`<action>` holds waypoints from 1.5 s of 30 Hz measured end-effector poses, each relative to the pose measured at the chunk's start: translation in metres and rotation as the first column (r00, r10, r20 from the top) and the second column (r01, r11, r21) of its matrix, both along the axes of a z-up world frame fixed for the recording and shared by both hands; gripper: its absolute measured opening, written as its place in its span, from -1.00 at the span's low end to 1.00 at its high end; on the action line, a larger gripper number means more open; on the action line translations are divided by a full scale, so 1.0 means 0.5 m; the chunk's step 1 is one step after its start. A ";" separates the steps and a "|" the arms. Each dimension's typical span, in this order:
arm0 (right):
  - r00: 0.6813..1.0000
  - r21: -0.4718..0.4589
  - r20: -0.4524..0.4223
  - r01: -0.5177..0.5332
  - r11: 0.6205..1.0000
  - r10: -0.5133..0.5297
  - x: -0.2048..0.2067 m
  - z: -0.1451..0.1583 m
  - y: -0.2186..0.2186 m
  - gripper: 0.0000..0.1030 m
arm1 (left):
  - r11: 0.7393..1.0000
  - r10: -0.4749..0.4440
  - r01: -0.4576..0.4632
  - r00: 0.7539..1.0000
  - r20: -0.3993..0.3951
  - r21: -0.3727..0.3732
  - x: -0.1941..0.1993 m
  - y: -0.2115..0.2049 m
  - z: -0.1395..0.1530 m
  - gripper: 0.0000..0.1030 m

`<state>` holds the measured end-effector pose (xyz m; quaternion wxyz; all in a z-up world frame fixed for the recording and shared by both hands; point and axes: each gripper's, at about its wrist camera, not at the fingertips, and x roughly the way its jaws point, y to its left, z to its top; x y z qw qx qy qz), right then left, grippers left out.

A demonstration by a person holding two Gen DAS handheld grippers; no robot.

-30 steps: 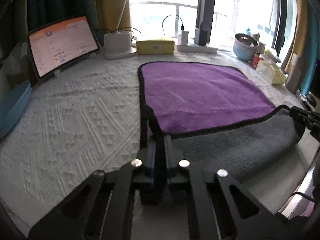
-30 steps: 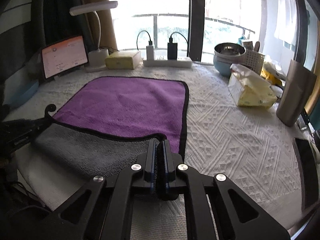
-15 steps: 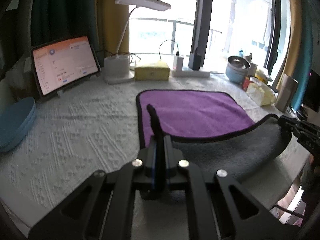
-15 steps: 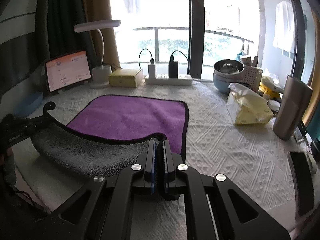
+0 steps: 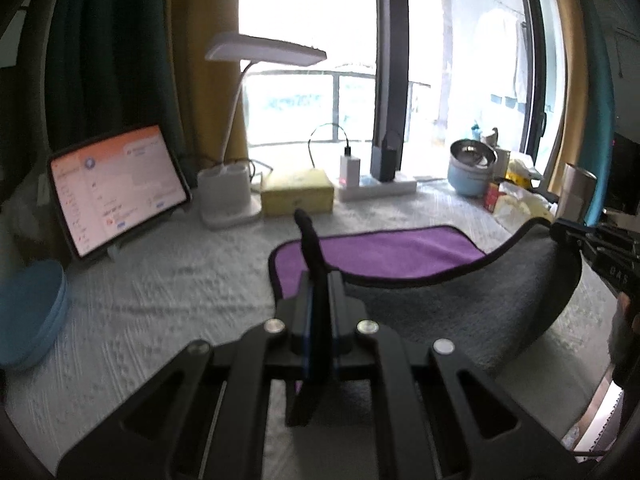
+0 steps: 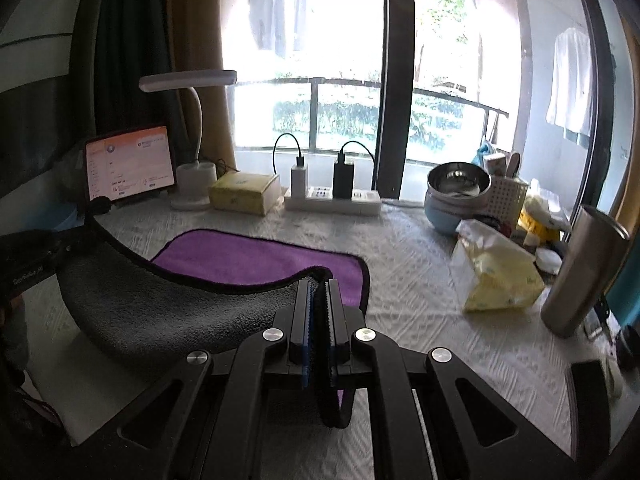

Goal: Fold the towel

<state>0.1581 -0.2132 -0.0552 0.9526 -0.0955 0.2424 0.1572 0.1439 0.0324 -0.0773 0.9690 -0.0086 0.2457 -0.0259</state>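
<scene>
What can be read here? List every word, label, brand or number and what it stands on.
Nothing reads cleanly enough to quote.
Tablet screen: lines of text, too small.
Yellow box: faint print, blurred.
Tissue pack: small marks, unreadable.
Left gripper body, right wrist view: white lettering, blurred.
Right gripper body, left wrist view: a few letters, blurred.
Both grip the towel: no text.

Home: desk lamp (image 6: pixel 188 80), tablet (image 6: pixel 130 164), balcony laundry (image 6: pixel 570 84).
</scene>
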 end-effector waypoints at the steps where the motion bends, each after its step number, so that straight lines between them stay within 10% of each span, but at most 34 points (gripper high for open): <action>1: 1.000 -0.002 0.003 -0.001 1.000 0.001 0.005 0.002 0.001 -0.86 | 1.000 0.000 0.000 1.000 0.005 0.002 0.008 0.002 0.003 -0.87; 31: 1.000 -0.021 0.021 0.016 1.000 -0.016 0.211 0.001 0.032 -0.86 | 0.998 0.030 -0.032 0.998 0.049 0.047 0.199 0.020 0.010 -0.87; 45: 0.996 -0.025 -0.081 0.043 0.999 -0.045 0.310 -0.055 0.043 -0.86 | 0.997 0.037 -0.044 0.993 -0.111 -0.068 0.317 0.071 -0.055 -0.87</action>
